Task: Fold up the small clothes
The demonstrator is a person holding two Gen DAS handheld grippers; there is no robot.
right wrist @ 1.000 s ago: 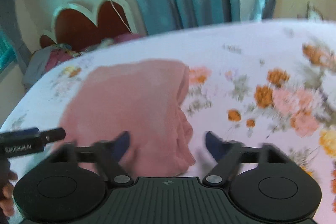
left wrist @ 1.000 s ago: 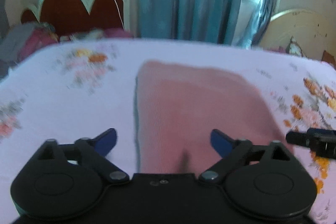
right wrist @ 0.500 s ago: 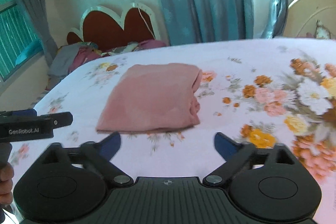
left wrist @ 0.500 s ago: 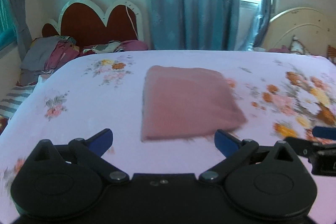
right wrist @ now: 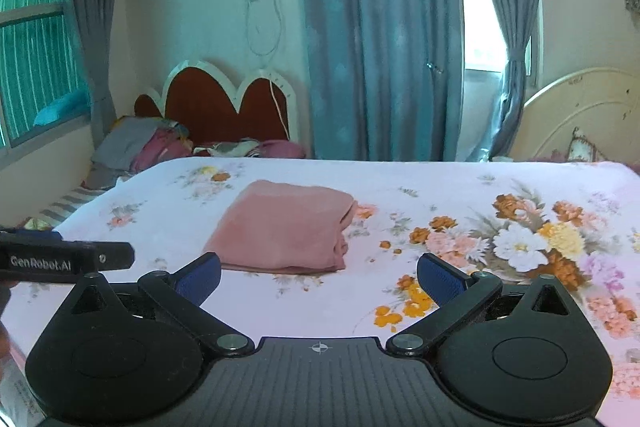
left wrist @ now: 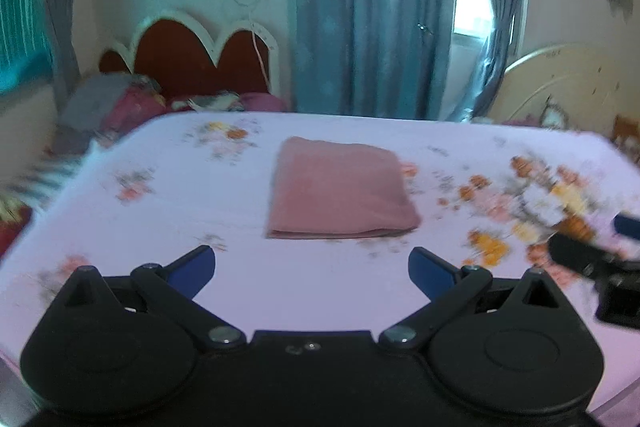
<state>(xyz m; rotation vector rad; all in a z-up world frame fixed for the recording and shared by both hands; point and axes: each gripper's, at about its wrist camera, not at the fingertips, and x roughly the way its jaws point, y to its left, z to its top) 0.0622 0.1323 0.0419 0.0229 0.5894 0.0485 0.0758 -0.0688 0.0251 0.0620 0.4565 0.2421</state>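
Observation:
A pink garment (left wrist: 340,189) lies folded into a flat rectangle on the floral bedsheet (left wrist: 168,227); it also shows in the right wrist view (right wrist: 284,227). My left gripper (left wrist: 312,269) is open and empty, held above the sheet, well short of the garment. My right gripper (right wrist: 319,277) is open and empty, also back from the garment and to its right. Each gripper shows at the edge of the other's view.
A red scalloped headboard (right wrist: 224,107) with a pile of clothes (right wrist: 132,147) stands at the far left. Blue curtains (right wrist: 380,47) hang behind the bed. A cream headboard (right wrist: 584,115) is at the far right.
Both grippers have drawn back and up from the folded garment, which now looks smaller and farther away. Both stayed open and empty.

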